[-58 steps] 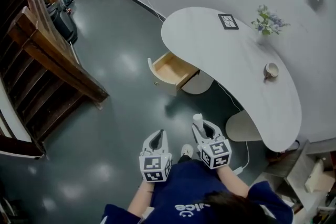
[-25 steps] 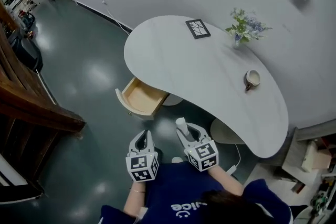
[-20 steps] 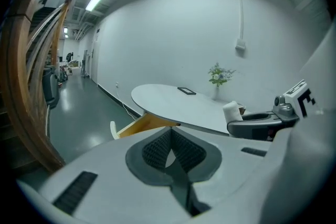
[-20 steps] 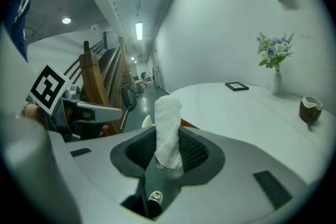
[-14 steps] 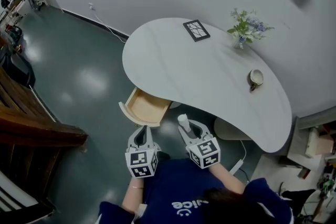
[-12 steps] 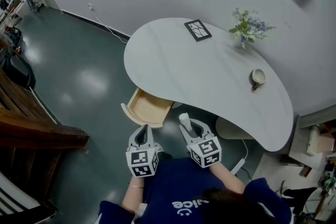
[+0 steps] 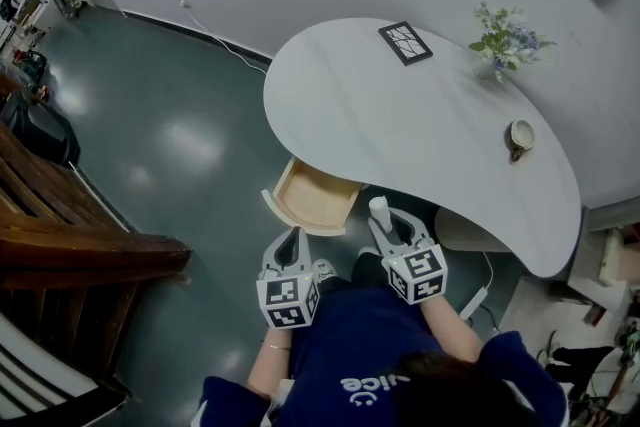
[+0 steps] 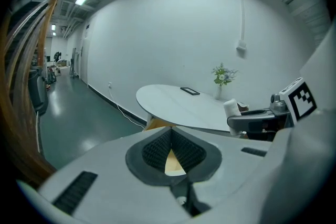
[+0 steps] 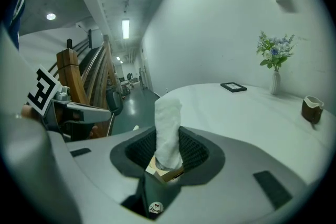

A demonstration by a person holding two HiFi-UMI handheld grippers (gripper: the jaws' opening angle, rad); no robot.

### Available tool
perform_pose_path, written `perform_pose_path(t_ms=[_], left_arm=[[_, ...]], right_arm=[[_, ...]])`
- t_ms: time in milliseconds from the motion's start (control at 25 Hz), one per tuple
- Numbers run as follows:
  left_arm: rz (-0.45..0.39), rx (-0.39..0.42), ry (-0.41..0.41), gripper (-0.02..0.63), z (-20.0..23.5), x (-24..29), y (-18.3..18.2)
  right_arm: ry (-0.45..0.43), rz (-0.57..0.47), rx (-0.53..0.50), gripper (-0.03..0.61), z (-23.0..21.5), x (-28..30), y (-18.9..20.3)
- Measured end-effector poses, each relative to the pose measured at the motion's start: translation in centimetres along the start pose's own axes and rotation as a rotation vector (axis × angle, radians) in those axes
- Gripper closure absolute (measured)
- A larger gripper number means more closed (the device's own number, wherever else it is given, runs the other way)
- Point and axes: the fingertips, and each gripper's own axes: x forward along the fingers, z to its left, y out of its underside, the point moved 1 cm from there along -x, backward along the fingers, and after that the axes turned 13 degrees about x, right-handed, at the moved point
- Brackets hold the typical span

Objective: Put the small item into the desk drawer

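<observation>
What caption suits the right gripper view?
Right gripper clamps a white roll upright before a curved white desk bearing a flower vase and cup.

Left tongs (image 7: pixel 293 234), right tongs (image 7: pixel 388 220) nearer drawer (image 7: pixel 312 199).

One desk (image 7: pixel 400 130), one drawer (image 7: pixel 312 200), one frame (image 7: pixel 405 43), one vase (image 7: pixel 497 72), one cup (image 7: pixel 520 136), one white roll (image 7: pixel 379 209), two grippers: left gripper (image 7: pixel 294 237), right gripper (image 7: pixel 391 223)

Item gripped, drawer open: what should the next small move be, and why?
Probably carry the right gripper forward and to its left until the small white item hangs over the open drawer. Its jaws grip the item, which is short of the drawer's front edge.
</observation>
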Motion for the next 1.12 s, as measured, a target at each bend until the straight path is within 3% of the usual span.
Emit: perform_pose_path(t_ms=[800,1120], left_arm=[[0.043,-0.119,-0.222,0.611,4.6,1.1,-0.3],[0.074,-0.155,-0.316,0.611,5.6,0.4,0.2]], right_arm=[[-0.21,0.156,-0.145,0.446,2.5,8.8,-2.4],[-0.307,0.261,-0.22,0.446,4.3,12.7,-0.9]])
